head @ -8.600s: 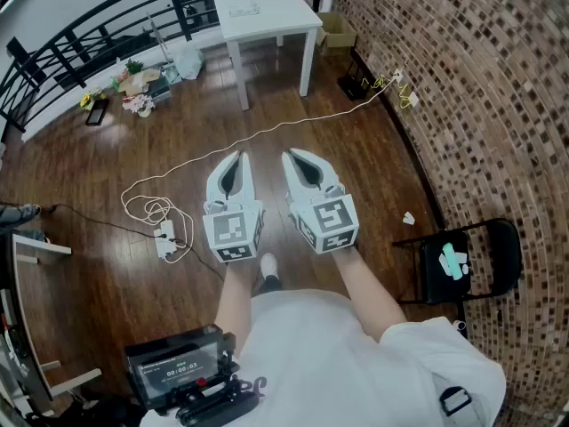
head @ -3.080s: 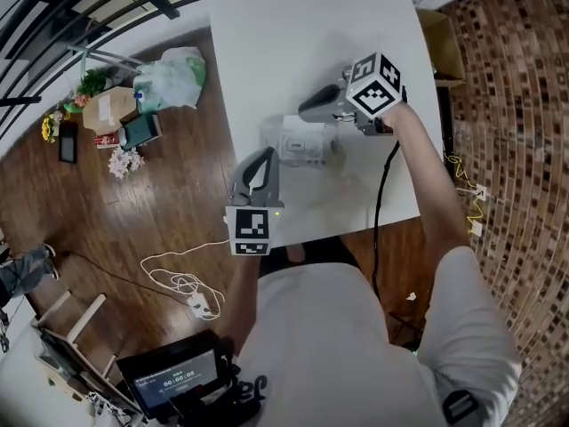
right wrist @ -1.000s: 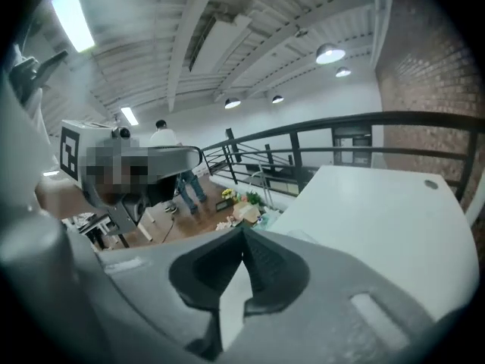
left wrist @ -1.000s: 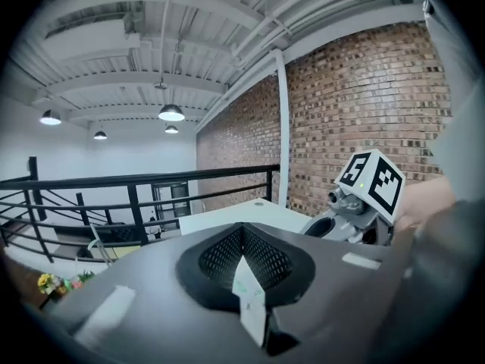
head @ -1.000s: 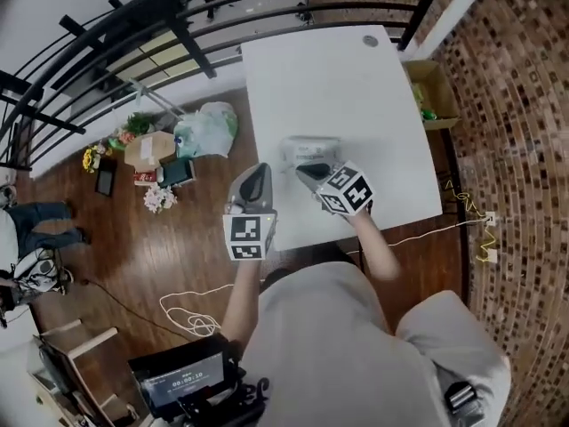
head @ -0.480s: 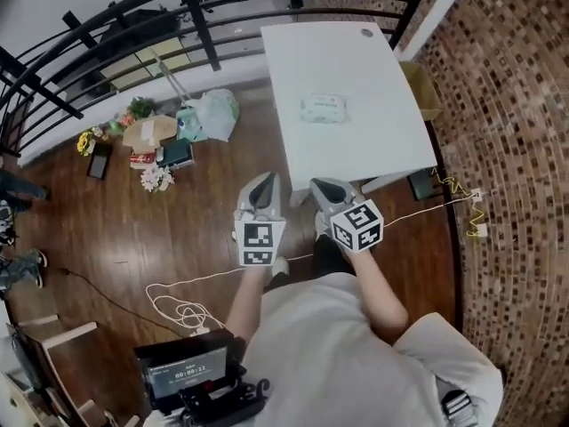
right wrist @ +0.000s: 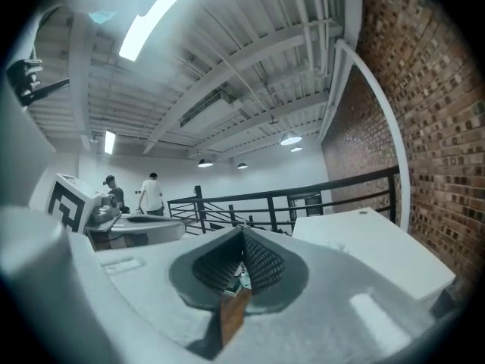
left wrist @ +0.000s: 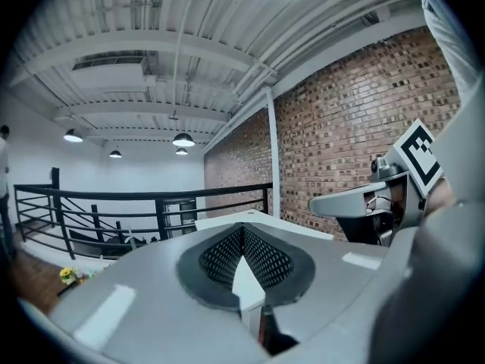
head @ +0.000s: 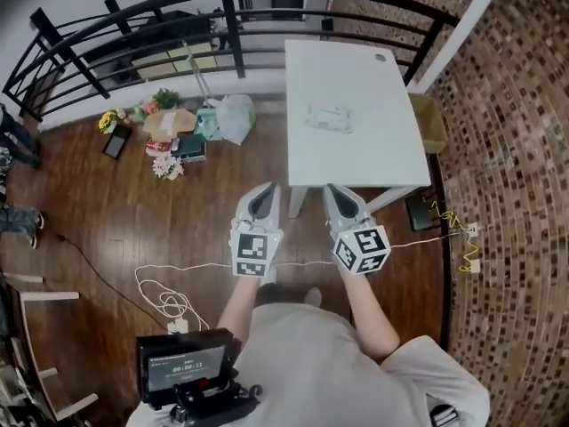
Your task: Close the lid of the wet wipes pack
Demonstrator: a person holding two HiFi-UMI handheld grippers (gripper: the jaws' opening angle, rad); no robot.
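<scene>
1. Print on the wet wipes pack [head: 329, 118] is too small to read.
2. The pack is pale and flat with a greenish face. It lies on the white table [head: 373, 158], well apart from both grippers.
3. Left gripper [head: 263, 190] and right gripper [head: 339, 191]: jaws pressed together, nothing between them.
4. Only the right gripper view shows two people [right wrist: 132, 194] beyond the railing [right wrist: 303, 196].

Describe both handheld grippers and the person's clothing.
The left gripper and right gripper are matching light-grey tapered shells with dark mesh-textured pads. Each carries a white cube printed with black square markers. The person wears a pale short-sleeved shirt.
</scene>
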